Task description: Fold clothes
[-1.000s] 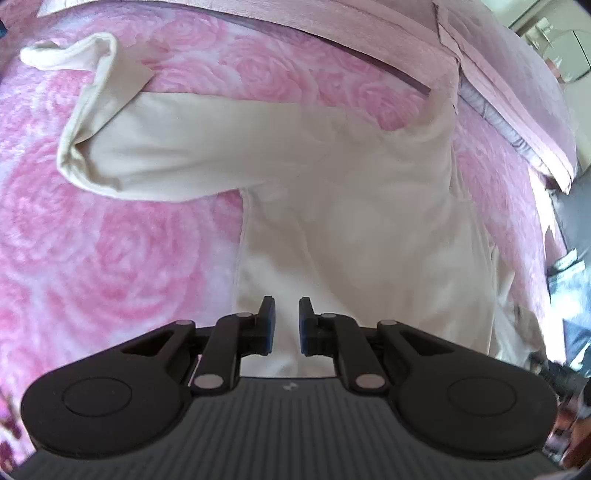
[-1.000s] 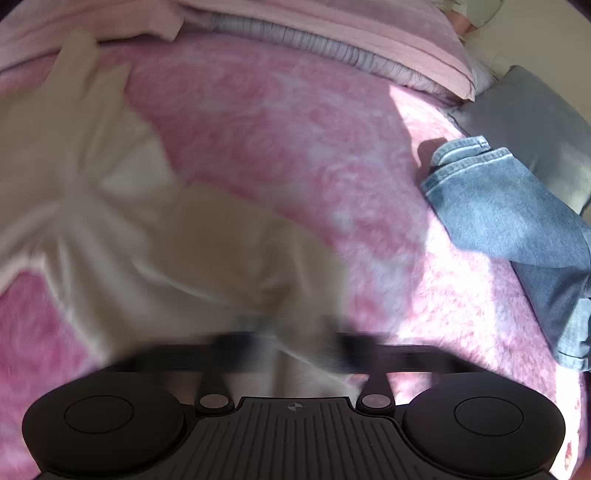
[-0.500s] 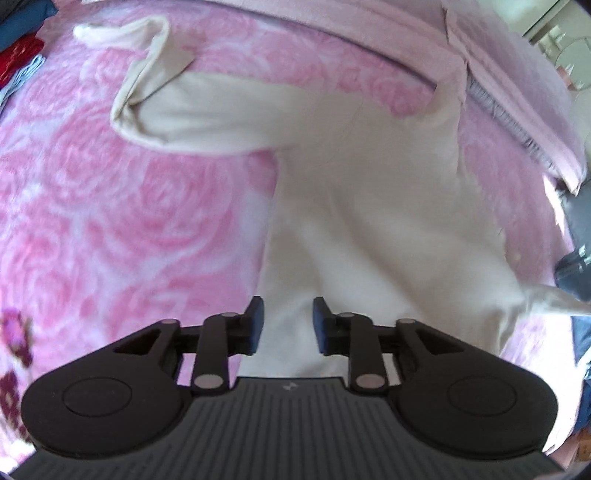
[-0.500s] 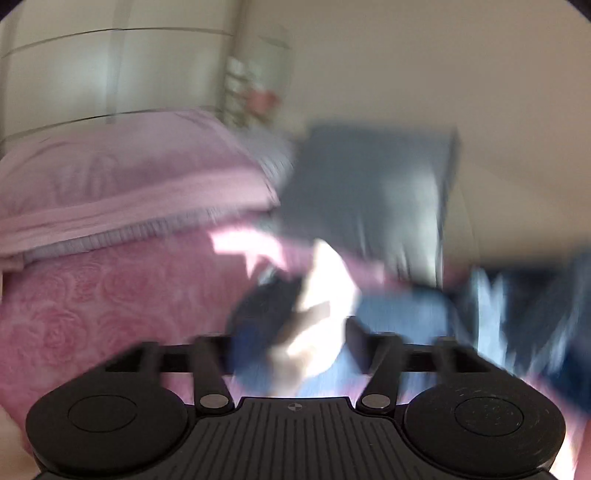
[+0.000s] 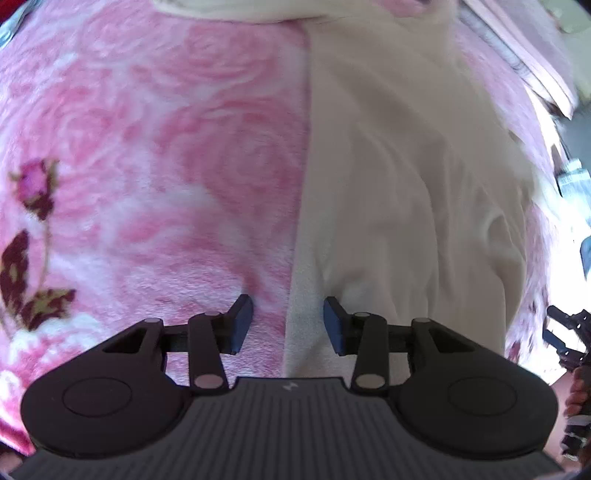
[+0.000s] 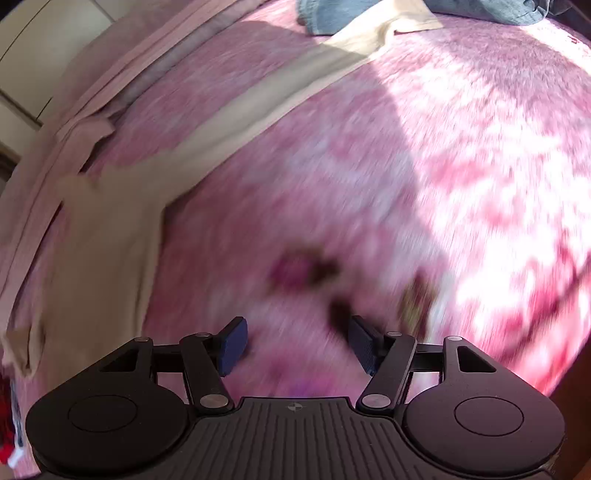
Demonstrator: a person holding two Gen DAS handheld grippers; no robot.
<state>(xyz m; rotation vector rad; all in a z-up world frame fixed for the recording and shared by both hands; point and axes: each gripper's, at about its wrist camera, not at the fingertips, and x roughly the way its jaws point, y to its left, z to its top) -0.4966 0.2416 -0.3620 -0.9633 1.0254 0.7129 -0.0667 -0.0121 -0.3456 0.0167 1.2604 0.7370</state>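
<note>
A cream long-sleeved top (image 5: 399, 177) lies spread on a pink rose-patterned blanket (image 5: 147, 155). My left gripper (image 5: 288, 321) is open and empty, low over the top's left side edge, which runs between its jaws. In the right wrist view the top's body (image 6: 99, 236) lies at the left and one sleeve (image 6: 266, 85) stretches up to the right. My right gripper (image 6: 295, 343) is open and empty over bare blanket (image 6: 406, 184), to the right of the top.
Blue jeans (image 6: 369, 11) lie at the sleeve's far end. A folded pink quilt (image 6: 92, 96) runs along the bed's far side. Red cloth (image 6: 7, 413) shows at the left edge. The other gripper (image 5: 569, 339) is at the left wrist view's right edge.
My left gripper has opened wider and moved down toward the top's lower side edge. My right gripper has let go of the sleeve, swung round and now faces bare blanket.
</note>
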